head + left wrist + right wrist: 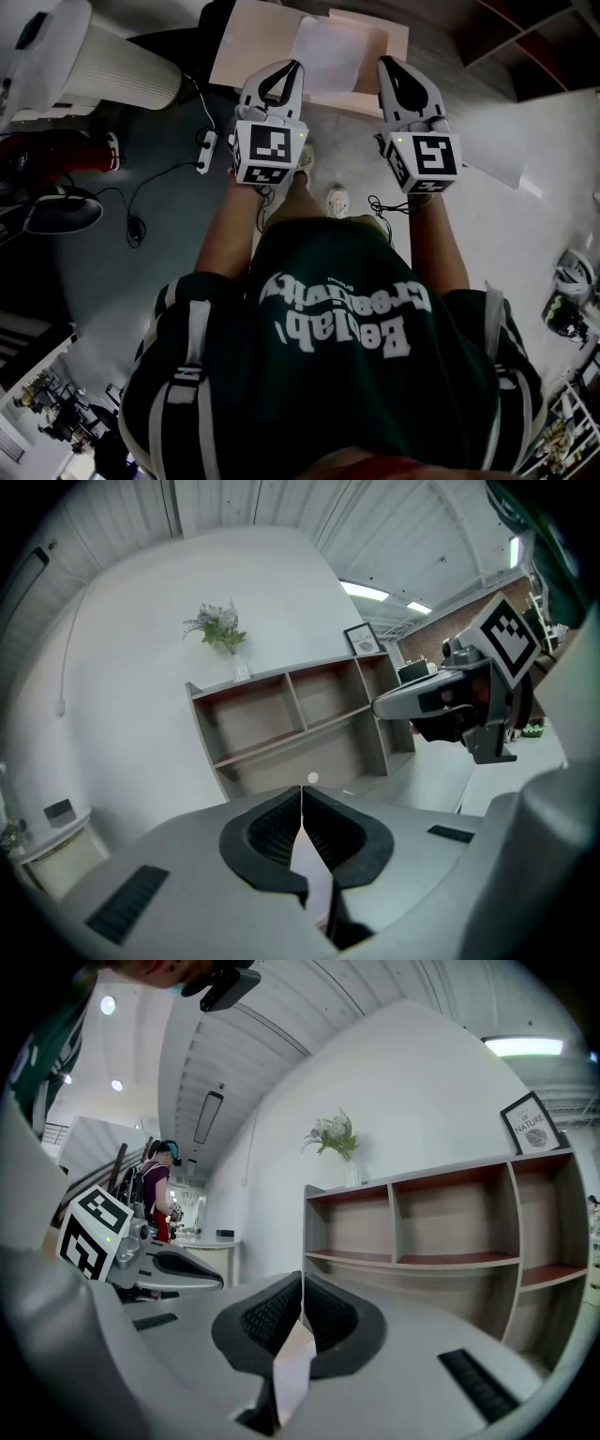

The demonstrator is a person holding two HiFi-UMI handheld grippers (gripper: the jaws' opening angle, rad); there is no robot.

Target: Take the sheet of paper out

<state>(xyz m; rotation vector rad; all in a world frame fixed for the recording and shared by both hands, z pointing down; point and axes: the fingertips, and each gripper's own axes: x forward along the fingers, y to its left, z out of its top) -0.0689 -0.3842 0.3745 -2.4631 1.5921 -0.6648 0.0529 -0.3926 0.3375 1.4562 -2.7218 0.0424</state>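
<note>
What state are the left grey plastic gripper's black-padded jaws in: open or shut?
Shut: the left grey plastic gripper shows, in its own view, black ribbed pads meeting along a thin line, nothing between.

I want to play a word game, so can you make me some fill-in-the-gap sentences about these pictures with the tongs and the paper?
1. The left tongs and the right tongs are both ___.
2. The sheet of paper lying ahead of them is ___ in colour.
3. On top of the shelf stands a vase holding ___.
4. The person's shirt is dark ___.

Missing words: shut; white; flowers; green.
</note>
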